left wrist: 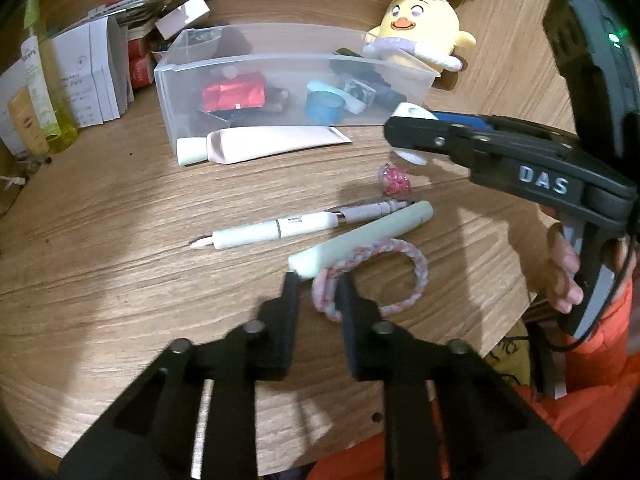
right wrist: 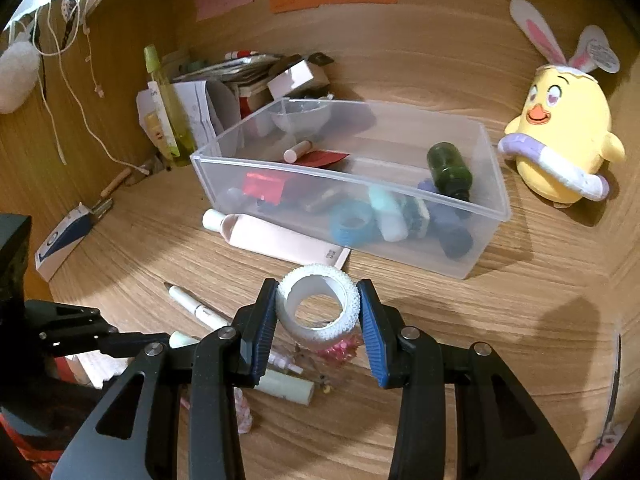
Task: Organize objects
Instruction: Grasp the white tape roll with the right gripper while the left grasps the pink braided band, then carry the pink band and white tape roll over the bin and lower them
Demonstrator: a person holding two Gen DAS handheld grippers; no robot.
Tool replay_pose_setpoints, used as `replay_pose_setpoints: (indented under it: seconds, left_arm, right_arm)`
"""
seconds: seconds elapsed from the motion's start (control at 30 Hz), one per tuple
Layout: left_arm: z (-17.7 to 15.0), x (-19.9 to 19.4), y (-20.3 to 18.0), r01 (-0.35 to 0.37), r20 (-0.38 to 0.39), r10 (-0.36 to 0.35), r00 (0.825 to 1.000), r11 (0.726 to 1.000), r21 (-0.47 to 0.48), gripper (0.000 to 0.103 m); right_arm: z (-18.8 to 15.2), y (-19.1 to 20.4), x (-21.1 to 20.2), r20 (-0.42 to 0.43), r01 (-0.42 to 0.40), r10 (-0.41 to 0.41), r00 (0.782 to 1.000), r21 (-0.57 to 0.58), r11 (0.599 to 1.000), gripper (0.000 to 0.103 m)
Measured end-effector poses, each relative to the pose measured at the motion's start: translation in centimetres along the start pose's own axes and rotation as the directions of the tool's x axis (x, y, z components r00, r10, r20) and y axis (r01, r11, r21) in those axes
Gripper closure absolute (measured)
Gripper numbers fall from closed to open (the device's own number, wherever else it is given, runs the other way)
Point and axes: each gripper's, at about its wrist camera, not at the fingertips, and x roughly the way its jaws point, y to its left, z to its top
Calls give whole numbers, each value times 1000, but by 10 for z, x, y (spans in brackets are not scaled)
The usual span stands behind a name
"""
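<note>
Through the left wrist camera I am seeing my left gripper [left wrist: 318,286] clenching, apparently on the braided bracelet [left wrist: 404,268] on the desk [left wrist: 120,240], while the right wrist camera is showing my right gripper [right wrist: 318,300] grasping a white tape roll [right wrist: 318,308] before the clear bin [right wrist: 492,200].

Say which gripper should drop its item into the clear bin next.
Right. The right gripper already holds the tape roll just before the bin; the left gripper, on the bracelet, sits farther back.
</note>
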Motion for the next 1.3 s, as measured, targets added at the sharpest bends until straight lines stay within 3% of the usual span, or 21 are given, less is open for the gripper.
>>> replay_pose_setpoints:
  seconds: [0.23, 0.47, 0.9, 1.3]
  left_arm:
    - [-3, -4, -2, -29, 12, 29, 1000, 1000, -13, 93]
    - [7, -28, 6, -45, 97, 49, 994, 998, -46, 93]
    - [52, -57, 16, -44, 260, 61, 964, 996, -71, 93]
    - [92, -62, 19, -20, 340, 43, 940, 997, -69, 93]
  right_arm:
    - [-3, -5, -12, 31, 7, -7, 1000, 9, 1000, 67]
    - [-2, -11, -25, 65, 17, -18, 998, 14, 1000, 67]
    - [11, -20, -42, 120, 38, -41, 992, 31, 999, 67]
    - [35, -33, -47, 166, 50, -58, 984, 51, 997, 67]
